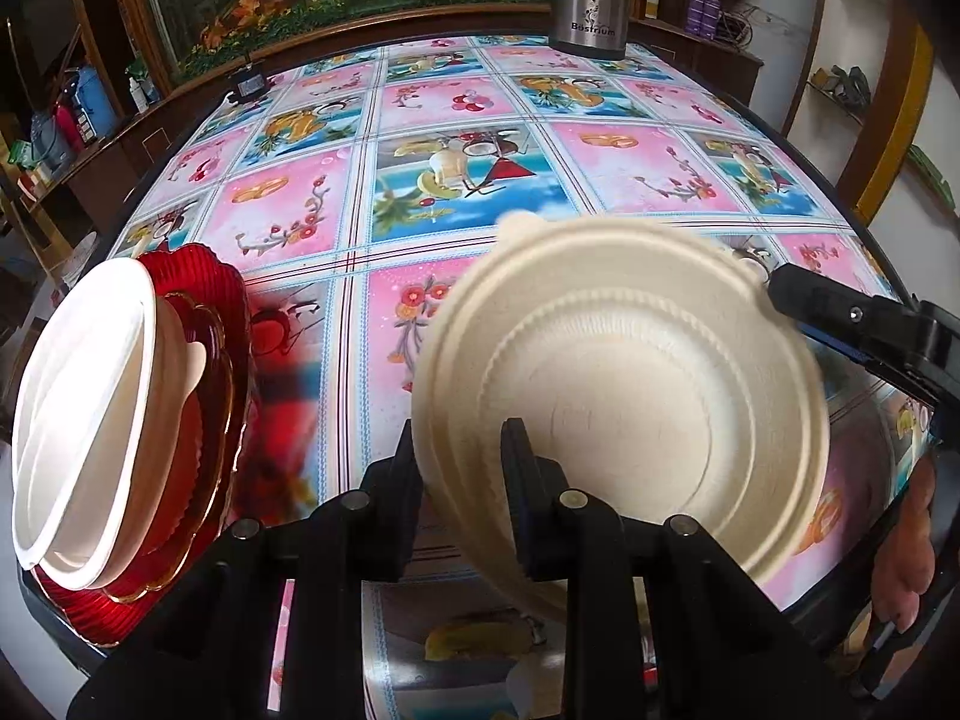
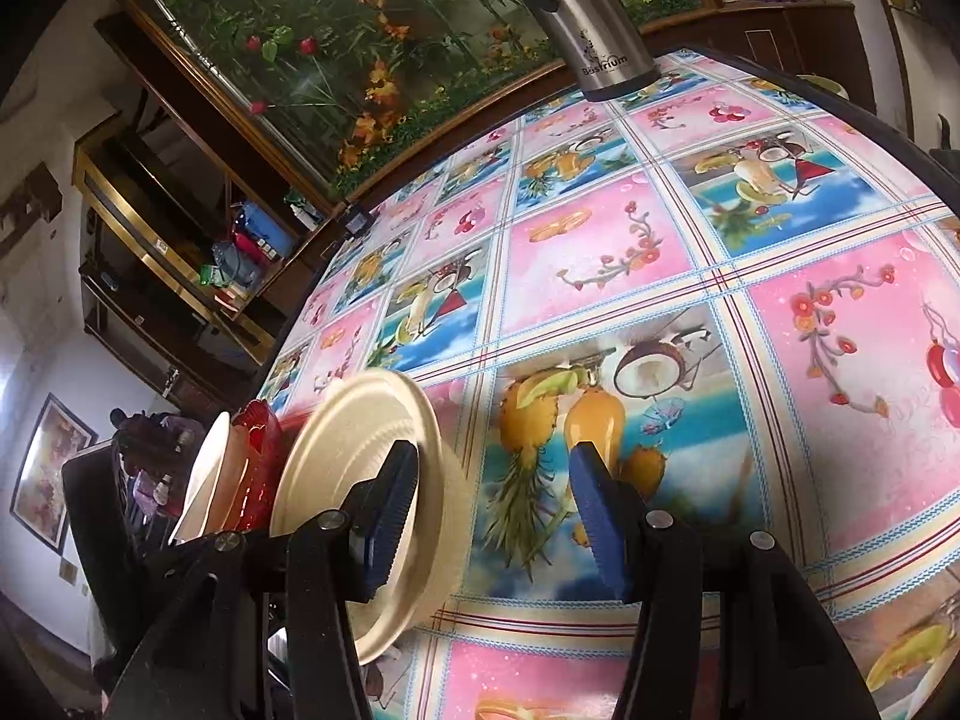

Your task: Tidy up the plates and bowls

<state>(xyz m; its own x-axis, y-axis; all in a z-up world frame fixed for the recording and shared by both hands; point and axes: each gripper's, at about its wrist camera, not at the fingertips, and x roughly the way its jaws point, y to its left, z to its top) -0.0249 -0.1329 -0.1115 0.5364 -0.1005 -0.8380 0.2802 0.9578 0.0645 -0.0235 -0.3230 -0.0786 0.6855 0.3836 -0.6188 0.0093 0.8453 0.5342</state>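
While the left gripper [image 1: 459, 450] pinches the near rim of a beige paper bowl [image 1: 624, 396], one finger inside the rim and one outside, the bowl hangs tilted above the fruit-print tablecloth [image 1: 420, 168], its hollow turned toward the left wrist camera. To its left, at the table's corner, waits the stack it seems bound for: a white bowl [image 1: 78, 414] nested in other pale pieces on a red scalloped glass plate [image 1: 210, 372]. My reading is that the carrying step is in hand, with the stacking not yet done. The right gripper [image 2: 492, 516] has its blue-padded jaws parted about halfway with only tablecloth showing between them; its left finger [image 2: 390, 510] lies in front of the bowl's far rim [image 2: 360, 450] in the right wrist view, and whether it touches that rim I cannot tell (the left wrist view shows one black finger tip [image 1: 780, 288] just beside the rim, no clearer). The next move, I judge, calls for swinging the bowl leftward over the stack, levelling it so it nests squarely, then parting the left jaws; a thin paper rim may flex or catch. How many pieces sit between the white bowl and the red plate is hard to make out, the stack's near edge is cut off by the gripper body, and the steel flask [image 1: 591, 0] at the far edge is cropped at the top.
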